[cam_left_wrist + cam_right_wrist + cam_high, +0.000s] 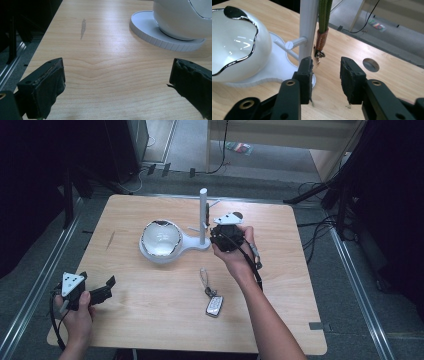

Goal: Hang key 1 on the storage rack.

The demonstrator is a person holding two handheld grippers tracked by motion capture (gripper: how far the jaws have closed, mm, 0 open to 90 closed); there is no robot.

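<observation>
Right gripper (325,75) jaws part-open, nothing pinched: a green lanyard strap (323,15) with a brown leather end and metal clip hangs off the white stand post (308,27), just beyond the jaw gap and clear of both pads. Left gripper (115,82) jaws spread wide, empty, parked at the table's near-left corner.

Read: strap looks hung on the post, right gripper at the release step. Next move: back the right hand off toward the near side without snagging the clip or the short side peg (295,43).

Around: white bowl with a dark wavy rim (161,239) sits on the stand's round base, left of the post. Key fob with ring (213,303) lies near-centre on the wooden table (280,285), well apart from the stand; possibly next to hang. Nothing blocks the retreat path.
</observation>
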